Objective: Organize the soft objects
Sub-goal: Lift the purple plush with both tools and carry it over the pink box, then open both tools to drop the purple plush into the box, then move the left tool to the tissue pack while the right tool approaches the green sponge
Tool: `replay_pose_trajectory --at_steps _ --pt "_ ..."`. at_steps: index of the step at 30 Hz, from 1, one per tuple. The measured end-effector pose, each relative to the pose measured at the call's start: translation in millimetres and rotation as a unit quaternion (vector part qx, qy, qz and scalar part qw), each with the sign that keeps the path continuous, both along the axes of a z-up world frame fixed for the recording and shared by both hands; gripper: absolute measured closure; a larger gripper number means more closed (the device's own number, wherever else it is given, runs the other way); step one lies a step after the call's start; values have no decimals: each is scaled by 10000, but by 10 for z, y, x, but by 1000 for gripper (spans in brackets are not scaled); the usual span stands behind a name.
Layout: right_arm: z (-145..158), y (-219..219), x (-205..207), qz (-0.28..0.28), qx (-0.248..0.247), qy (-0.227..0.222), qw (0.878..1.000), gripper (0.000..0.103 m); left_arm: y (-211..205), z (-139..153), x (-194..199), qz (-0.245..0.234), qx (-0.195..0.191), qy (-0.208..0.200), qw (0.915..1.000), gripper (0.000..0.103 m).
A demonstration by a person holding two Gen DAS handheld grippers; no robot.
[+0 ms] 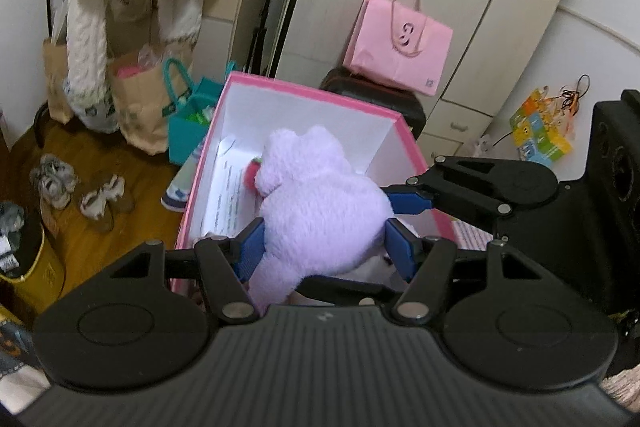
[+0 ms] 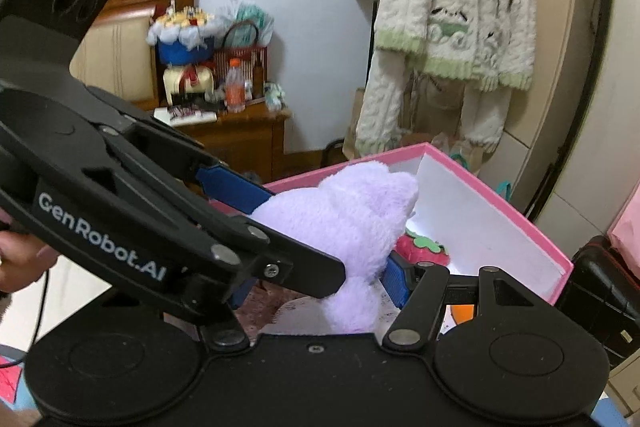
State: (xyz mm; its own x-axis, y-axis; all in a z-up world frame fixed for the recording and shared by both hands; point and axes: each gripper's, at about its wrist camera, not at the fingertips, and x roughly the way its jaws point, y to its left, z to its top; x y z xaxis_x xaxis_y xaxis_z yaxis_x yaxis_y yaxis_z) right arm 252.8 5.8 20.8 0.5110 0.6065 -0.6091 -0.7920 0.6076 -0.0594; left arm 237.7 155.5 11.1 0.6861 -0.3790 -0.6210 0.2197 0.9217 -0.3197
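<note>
Both jaws are closed on the same thing: the left gripper [image 1: 324, 247] squeezes the fluffy lilac plush toy [image 1: 316, 203] at its body, low in the centre of the left wrist view, and the right gripper [image 2: 316, 275] pinches it too, with one blue pad [image 2: 394, 281] pressed into the fur. The toy hangs partly over the near edge of the open pink cardboard box with white inside [image 1: 384, 139], with its head above the box floor. A red strawberry-shaped soft toy [image 2: 424, 253] already lies inside. The plush seems light and very soft, so it deforms; I think a hold at the thick middle is safest.
</note>
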Motion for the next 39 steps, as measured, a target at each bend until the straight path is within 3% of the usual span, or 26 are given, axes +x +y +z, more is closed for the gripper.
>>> replay_pose_trajectory --at_steps 12,20,39 --pt "-200 151 62 -96 -550 469 9973 31 41 -111 -54 170 413 108 9989 41" --pt "-89 96 -155 -126 -662 229 9975 27 -7 81 -323 119 818 -328 9960 40" --pt "380 -311 -835 -396 -553 -342 9971 24 -284 555 -1120 -587 1139 -826 9883 39"
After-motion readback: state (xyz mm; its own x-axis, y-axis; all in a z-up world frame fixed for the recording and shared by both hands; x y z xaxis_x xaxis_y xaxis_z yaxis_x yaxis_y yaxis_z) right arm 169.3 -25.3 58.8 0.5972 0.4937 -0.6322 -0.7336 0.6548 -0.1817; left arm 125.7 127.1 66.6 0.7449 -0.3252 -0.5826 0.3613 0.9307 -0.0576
